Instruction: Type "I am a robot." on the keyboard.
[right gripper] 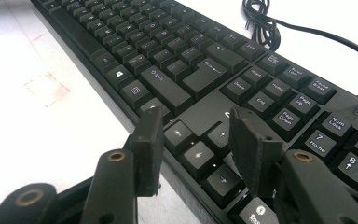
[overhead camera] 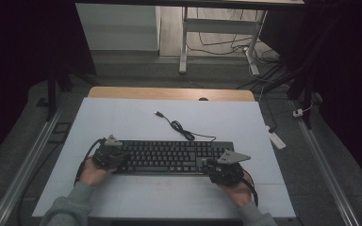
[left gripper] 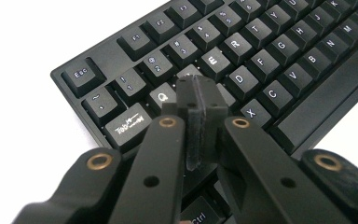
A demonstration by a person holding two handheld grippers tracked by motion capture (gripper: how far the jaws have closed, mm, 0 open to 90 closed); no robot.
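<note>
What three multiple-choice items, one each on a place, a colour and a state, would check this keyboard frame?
1. Where does the left gripper sit?
A. the keyboard's left end
B. its right end
C. off the table

2. What colour is the keyboard?
A. white
B. black
C. red

3. How does the right gripper stand?
A. shut
B. shut on the cable
C. open

Answers: 1 A, since its view shows the Esc, Tab and Q keys; 2 B, case and keys are black; 3 C, a gap shows over the arrow keys.
</note>
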